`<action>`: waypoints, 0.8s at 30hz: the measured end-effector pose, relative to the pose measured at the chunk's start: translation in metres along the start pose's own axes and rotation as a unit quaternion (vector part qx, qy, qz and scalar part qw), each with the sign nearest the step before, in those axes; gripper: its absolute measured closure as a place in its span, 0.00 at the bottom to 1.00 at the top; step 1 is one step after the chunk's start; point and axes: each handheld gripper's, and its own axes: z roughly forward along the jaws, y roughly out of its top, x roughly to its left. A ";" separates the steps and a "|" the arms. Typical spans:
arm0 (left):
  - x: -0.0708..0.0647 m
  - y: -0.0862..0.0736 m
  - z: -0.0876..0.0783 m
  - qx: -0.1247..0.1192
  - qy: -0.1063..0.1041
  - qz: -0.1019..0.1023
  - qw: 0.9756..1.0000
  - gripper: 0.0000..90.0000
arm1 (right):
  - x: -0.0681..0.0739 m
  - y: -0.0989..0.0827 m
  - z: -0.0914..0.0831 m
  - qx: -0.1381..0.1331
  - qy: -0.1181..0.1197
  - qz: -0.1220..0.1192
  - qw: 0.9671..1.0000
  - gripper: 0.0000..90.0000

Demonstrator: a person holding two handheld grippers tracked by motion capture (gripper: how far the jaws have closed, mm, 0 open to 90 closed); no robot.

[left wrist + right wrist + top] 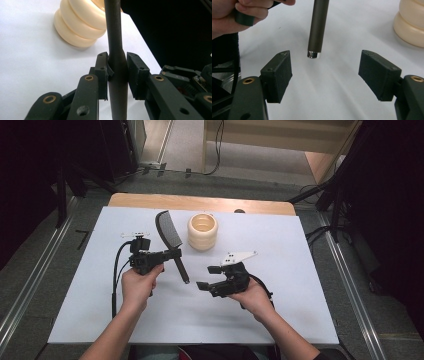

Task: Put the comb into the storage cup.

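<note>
Comb front and centre: my left gripper has it clamped by the dark round handle, pads pressed tight on either side of the shaft, as my left gripper view makes plain. From above, I see the toothed head angled up and away towards the far side of the white table, while the handle slants down towards me, its silver-capped tip hanging free. My left hand is wrapped around the gripper body, cable trailing off beside it.

Over on the other side, my right gripper sits just beside that handle tip with its jaws spread wide and nothing between the pads. In my right gripper view the capped end of the handle hovers ahead of the gap, above the table, touching neither pad. My right hand rests low near the table.

Behind the comb stands a cream ribbed cup, upright, near the comb's head but apart from it.
</note>
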 end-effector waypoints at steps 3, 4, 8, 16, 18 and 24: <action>0.001 0.002 -0.001 0.009 0.000 0.005 1.000 0.81 | -0.001 -0.002 -0.002 0.001 0.001 0.001 1.000 0.27; 0.001 0.002 -0.001 0.011 -0.001 0.007 1.000 0.81 | -0.002 -0.003 -0.003 0.001 0.001 0.002 1.000 0.27; 0.001 0.004 -0.001 0.022 -0.004 0.014 1.000 0.81 | -0.004 -0.006 -0.006 0.002 0.002 0.003 1.000 0.27; 0.002 0.008 -0.003 0.038 -0.014 0.028 0.999 0.81 | -0.009 -0.015 -0.016 0.008 -0.001 0.008 1.000 0.27; 0.002 0.009 -0.003 0.042 -0.017 0.036 0.998 0.81 | -0.010 -0.017 -0.018 0.008 -0.002 0.009 1.000 0.27; 0.001 0.012 -0.005 0.050 -0.019 0.051 0.997 0.81 | -0.011 -0.022 -0.024 0.016 -0.004 0.010 1.000 0.27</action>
